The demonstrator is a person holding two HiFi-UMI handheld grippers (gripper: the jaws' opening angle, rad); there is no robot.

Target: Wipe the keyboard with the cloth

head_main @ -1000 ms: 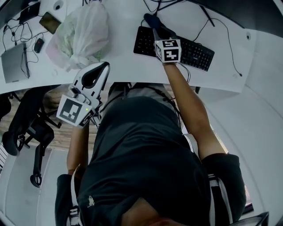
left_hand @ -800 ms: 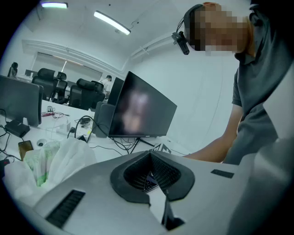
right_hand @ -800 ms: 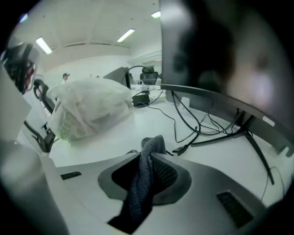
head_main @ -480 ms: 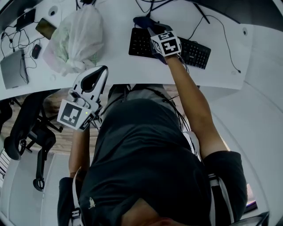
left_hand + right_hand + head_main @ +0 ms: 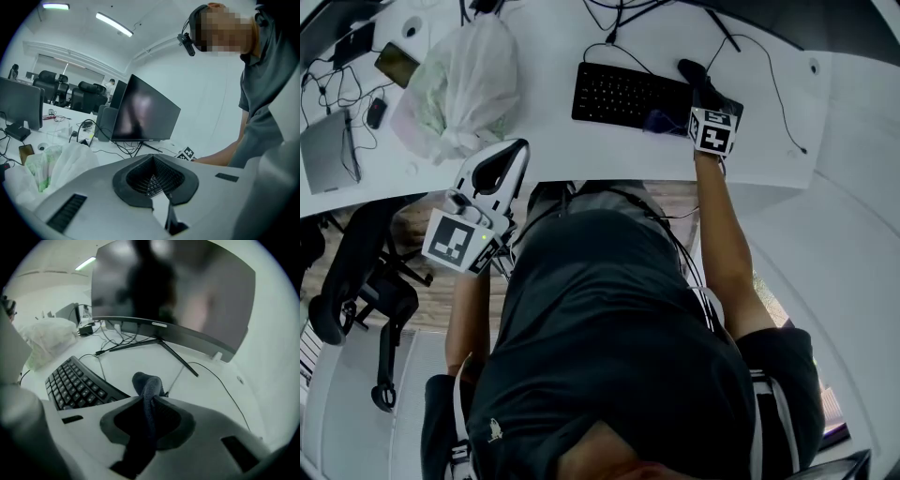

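The black keyboard [image 5: 628,94] lies on the white desk [image 5: 553,141], and also shows in the right gripper view [image 5: 75,383]. My right gripper [image 5: 700,84] is at the keyboard's right end, shut on a dark cloth [image 5: 691,70]. In the right gripper view the cloth [image 5: 147,387] sticks up from between the jaws of the right gripper [image 5: 149,404], just right of the keys. My left gripper [image 5: 495,169] is held off the desk's near edge, close to the person's body. It is shut, with nothing between its jaws in the left gripper view [image 5: 152,159].
A white plastic bag [image 5: 464,80] sits left of the keyboard. A phone [image 5: 396,64] and a grey laptop [image 5: 328,145] lie further left. A monitor [image 5: 178,291] stands behind the keyboard, with cables [image 5: 764,89] trailing right. An office chair [image 5: 356,277] stands below the desk.
My right gripper has carried the cloth from the keyboard's left end along it to its right end. The left gripper has stayed where it was.
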